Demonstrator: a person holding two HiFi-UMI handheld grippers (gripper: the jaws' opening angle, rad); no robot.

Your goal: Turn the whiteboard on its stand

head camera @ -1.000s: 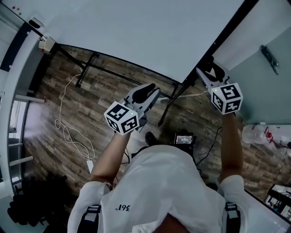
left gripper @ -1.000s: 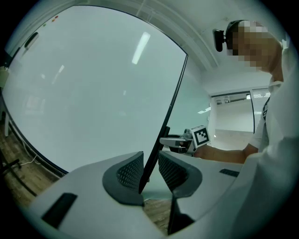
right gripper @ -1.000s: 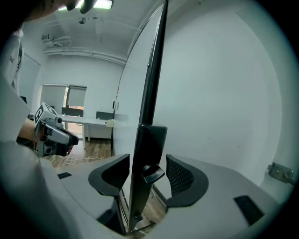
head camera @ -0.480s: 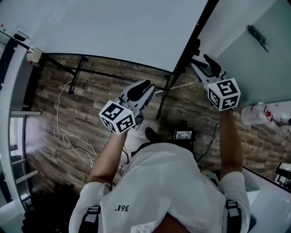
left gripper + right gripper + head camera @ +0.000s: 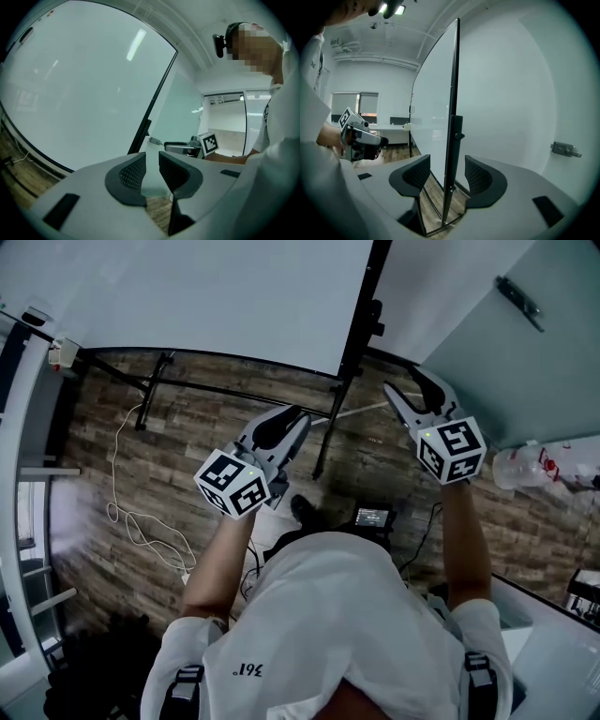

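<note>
The big whiteboard (image 5: 216, 296) hangs in a black stand and fills the top of the head view; its black side edge (image 5: 361, 306) runs down to the stand's legs (image 5: 234, 390). My right gripper (image 5: 412, 393) is open, just right of that edge and not touching it. In the right gripper view the edge (image 5: 452, 117) shows between the wide jaws of the right gripper (image 5: 446, 176), farther off. My left gripper (image 5: 284, 427) hovers below the board, with a narrow empty gap between its jaws. The left gripper (image 5: 151, 171) faces the board's face (image 5: 79, 93).
On the wood floor lie a white cable (image 5: 122, 493) and a small device with a lit screen (image 5: 372, 517). A plastic bottle (image 5: 525, 470) sits at the right, near a pale wall with a metal fitting (image 5: 518, 304). A small box (image 5: 64, 352) hangs at the left.
In the head view the board's black edge has swung left and stands steeper. The right gripper, which was at that edge, is now apart from it and a little lower.
</note>
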